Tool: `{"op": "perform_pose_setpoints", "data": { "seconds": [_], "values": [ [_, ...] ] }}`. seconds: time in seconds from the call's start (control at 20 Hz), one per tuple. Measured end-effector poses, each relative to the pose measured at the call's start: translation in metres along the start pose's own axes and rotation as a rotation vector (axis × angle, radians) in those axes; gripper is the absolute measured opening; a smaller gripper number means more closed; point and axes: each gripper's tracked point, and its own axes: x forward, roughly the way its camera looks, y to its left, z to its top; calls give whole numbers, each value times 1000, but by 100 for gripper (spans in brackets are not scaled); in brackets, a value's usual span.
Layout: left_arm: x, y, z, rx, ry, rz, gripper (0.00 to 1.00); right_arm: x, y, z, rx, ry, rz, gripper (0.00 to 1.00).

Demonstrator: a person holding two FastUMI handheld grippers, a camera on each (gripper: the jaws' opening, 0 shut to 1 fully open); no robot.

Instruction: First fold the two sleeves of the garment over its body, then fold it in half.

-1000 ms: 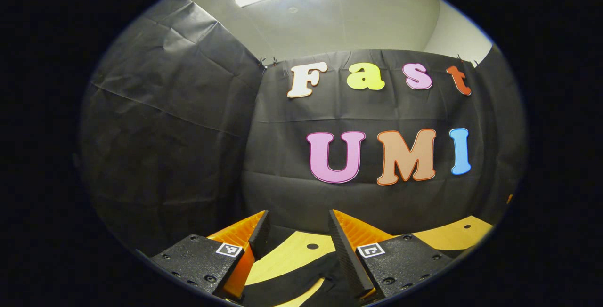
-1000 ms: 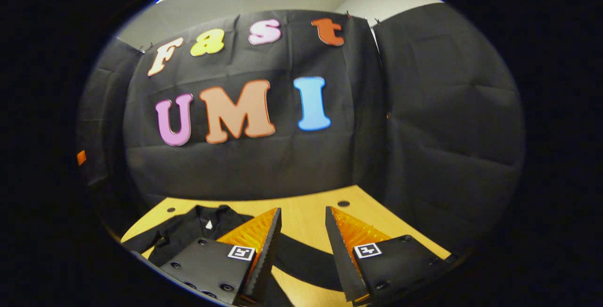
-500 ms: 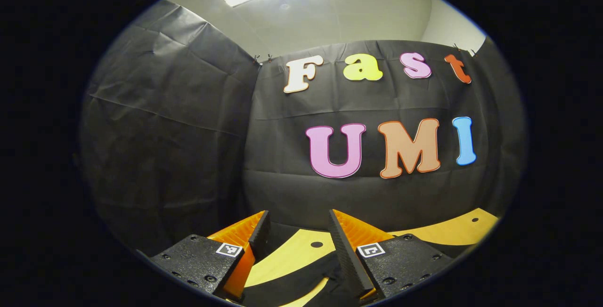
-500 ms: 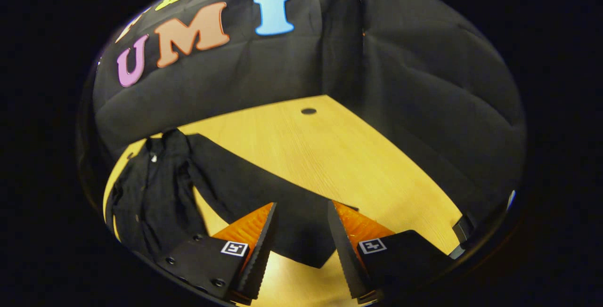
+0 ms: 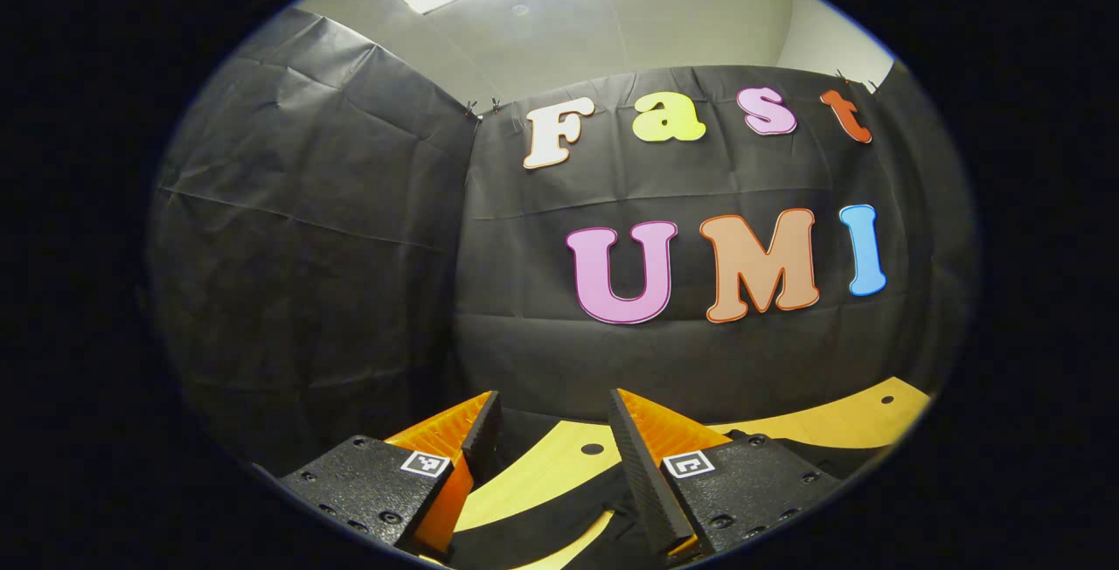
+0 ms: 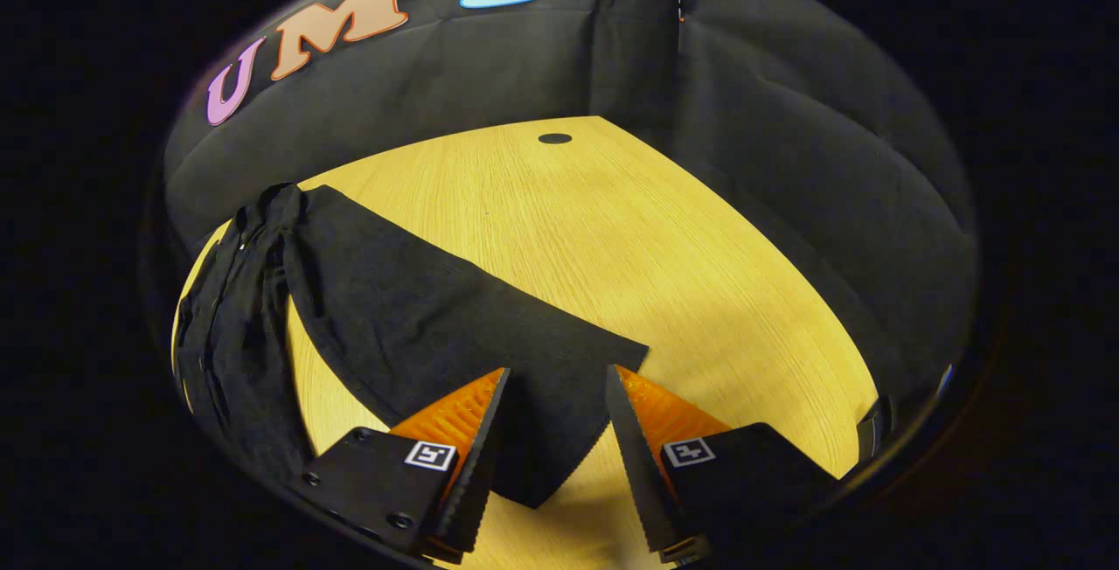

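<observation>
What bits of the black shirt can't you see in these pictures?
- Right gripper view: the garment runs off the left edge, so its other sleeve is cut off.
- The sleeve cuff is partly behind the right gripper.
- Left gripper view: the left gripper hides most dark cloth below.

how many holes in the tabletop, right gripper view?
1: a dark round hole near the far edge of the wooden table, by the booth wall. The black garment covers part of the tabletop, so others may be hidden.
</observation>
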Motion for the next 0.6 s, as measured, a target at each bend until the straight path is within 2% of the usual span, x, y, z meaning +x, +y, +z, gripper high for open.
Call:
{"op": "perform_pose_setpoints", "data": {
  "seconds": [0.05, 0.1, 0.15, 0.2, 0.3, 0.35, 0.4, 0.6],
  "values": [
    [0, -2, -3, -5, 5, -2, 71, 3, 3, 3, -12, -6, 18, 70],
    [-1, -3, -4, -10, 10, -6, 73, 6, 3, 4, -28, -9, 20, 60],
    [0, -4, -5, -12, 15, -11, 71, 7, 5, 5, -38, -12, 28, 53],
    [0, -5, -6, -12, 16, -13, 73, 6, 11, 3, -38, -6, 48, 53],
    [0, -6, -4, -9, 13, -18, 73, 5, 17, 5, -44, -19, 63, 31],
    [-1, -6, -3, -5, 11, -18, 73, 6, 18, 3, -50, -15, 49, 27],
    [-2, -5, -3, -1, 8, -18, 73, 7, 19, 7, -57, -28, 48, 15],
    [-4, -4, 0, 12, -1, -23, 73, 5, 19, 6, -110, -8, 28, 4]
  ]
}}
